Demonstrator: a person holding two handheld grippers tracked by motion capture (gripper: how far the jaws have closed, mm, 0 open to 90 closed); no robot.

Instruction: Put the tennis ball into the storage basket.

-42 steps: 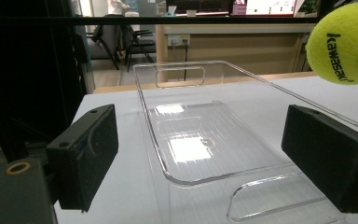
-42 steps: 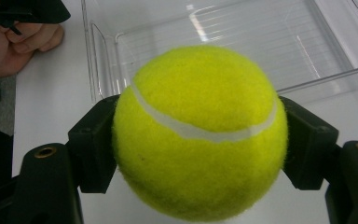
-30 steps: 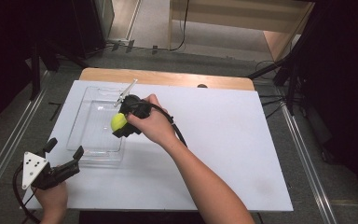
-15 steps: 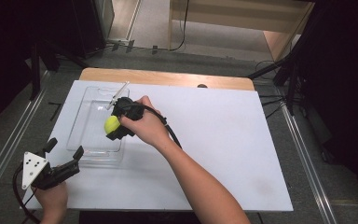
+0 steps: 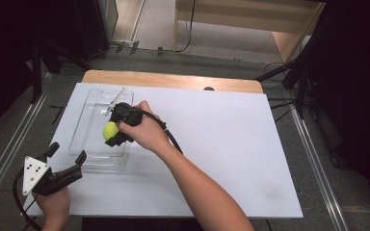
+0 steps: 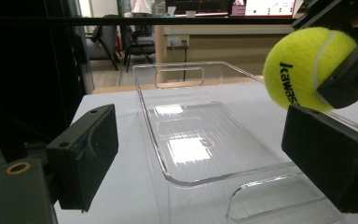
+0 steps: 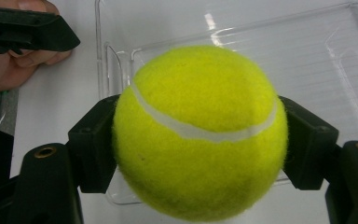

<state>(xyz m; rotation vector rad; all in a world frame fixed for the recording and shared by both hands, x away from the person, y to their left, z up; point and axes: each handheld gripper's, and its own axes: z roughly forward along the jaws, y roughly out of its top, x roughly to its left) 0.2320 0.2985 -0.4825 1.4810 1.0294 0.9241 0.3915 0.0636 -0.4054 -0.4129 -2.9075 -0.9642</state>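
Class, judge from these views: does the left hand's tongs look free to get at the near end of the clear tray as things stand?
Probably yes. The left tongs stand open just short of the clear tray, and nothing lies between them. The right tongs hold the tennis ball over the tray's right side, away from that near end.

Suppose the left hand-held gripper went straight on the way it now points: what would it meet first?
Probably the near end wall of the clear tray, which lies straight ahead of the open left hand-held gripper. Depth is unclear, so that is a judgement.
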